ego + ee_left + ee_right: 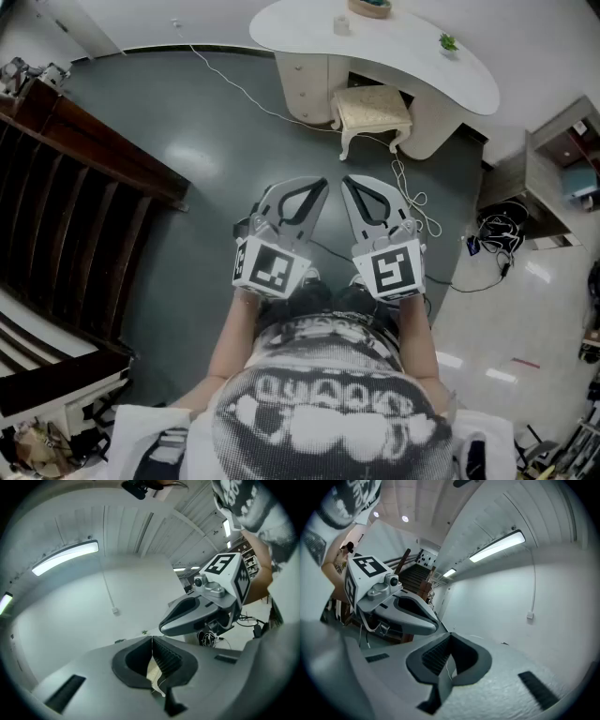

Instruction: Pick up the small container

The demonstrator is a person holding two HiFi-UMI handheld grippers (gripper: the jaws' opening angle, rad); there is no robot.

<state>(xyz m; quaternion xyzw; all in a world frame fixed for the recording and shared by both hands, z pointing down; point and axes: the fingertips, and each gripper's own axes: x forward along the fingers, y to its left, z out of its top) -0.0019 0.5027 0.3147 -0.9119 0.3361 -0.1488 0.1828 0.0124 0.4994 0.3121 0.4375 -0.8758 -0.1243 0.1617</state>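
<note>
The pickup has not begun: the left gripper (314, 192) and right gripper (354, 189) hang side by side over the floor, close to the person's body, each claw pressed together on nothing. The likely small container (342, 25) (pale, too small to be sure) sits on the white desk (422, 66), well apart. The next move calls for approaching and spreading one claw

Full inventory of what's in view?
desk: 1, white, top centre
stool: 1, cream, under desk
container: 1, pale, on desk
bowl: 1, tan, desk's far edge
plant: 1, green, on desk
cable: 1, white, floor by desk
stairs: 1, dark wood, left
shelf: 1, brown, right
left gripper: 1, grey, shut, empty
right gripper: 1, grey, shut, empty
arms: 2, bare, bottom
</note>
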